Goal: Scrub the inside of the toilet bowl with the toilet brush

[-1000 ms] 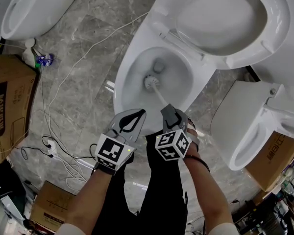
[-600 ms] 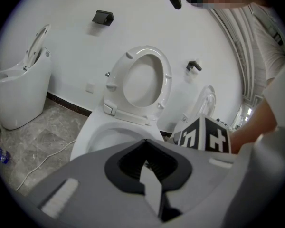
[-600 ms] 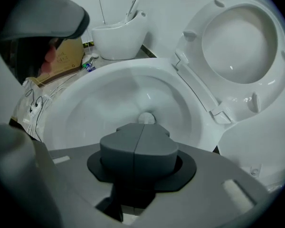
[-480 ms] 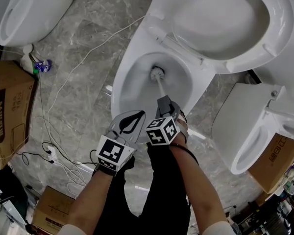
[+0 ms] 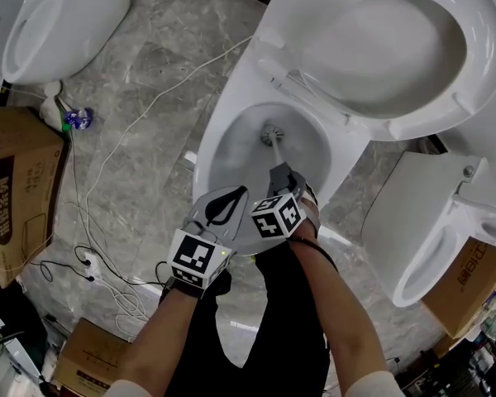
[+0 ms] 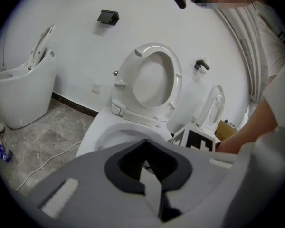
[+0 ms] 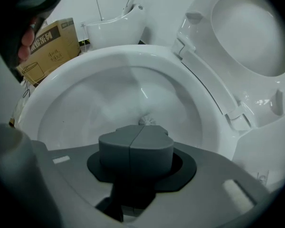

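Well left of toilet bowl [image 5: 231, 149], cardboard box [image 5: 16, 184].

Dark print on cardboard box [image 7: 52, 44]; red print on another box [image 5: 471, 278], neither legible

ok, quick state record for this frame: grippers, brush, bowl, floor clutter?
left gripper: shut, empty, by the bowl's near rim, beside the right gripper
right gripper: shut on the toilet brush handle
toilet brush: head down inside the bowl, low near the drain
toilet bowl: open, seat raised
floor: white cable trailing left of the bowl; cardboard box at far left
other toilets: one at upper left, one at right
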Available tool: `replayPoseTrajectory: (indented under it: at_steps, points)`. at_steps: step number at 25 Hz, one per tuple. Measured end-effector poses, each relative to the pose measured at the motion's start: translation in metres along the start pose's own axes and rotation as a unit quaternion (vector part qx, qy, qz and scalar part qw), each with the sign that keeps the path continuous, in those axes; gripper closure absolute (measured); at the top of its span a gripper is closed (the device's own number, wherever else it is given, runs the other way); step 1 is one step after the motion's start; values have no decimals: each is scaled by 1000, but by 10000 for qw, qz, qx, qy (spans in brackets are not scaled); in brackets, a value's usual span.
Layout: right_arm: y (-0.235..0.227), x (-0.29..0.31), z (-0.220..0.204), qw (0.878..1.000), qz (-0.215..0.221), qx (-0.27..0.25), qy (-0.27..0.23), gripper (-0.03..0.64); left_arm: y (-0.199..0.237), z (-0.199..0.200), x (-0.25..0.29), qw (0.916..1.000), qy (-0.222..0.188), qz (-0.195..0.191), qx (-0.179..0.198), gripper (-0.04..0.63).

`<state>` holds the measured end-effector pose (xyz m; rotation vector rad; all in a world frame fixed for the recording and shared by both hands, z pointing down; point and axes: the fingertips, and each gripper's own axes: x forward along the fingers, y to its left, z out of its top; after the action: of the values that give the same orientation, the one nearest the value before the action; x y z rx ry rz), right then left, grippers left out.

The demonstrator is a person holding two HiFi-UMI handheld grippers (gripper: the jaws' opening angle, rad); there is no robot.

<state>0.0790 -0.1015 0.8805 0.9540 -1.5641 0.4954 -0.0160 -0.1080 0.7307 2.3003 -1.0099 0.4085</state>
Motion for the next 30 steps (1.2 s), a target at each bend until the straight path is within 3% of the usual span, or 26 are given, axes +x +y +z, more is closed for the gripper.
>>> replayPoseTrajectory:
  at_steps: [4,11,20,23,27,30]
  points:
    - [-4,0,0,10000,4,17,32,451,4,4,-4,10000,-7,94,-11,589]
    - [-8,-49,-1,9968,198,777,-72,453,-5,29,-32,10000,21,97,10,589]
    - [-18,-155,-9,9829,514,1720,-408,453,-36,69,-75,9998,87,-65,150,589]
    - [-20,-195,-8,9807,471,1797,-609,453,-50,89,-87,9994,42,-148,314,589]
    - [-18,-247,-7,9785,469,1847,-784,453,-66,110,-106,9996,131,-258,62,589]
    - [-21,-291,-5,9754,459,1942,-935,453,-78,131,-124,9992,181,-328,136,589]
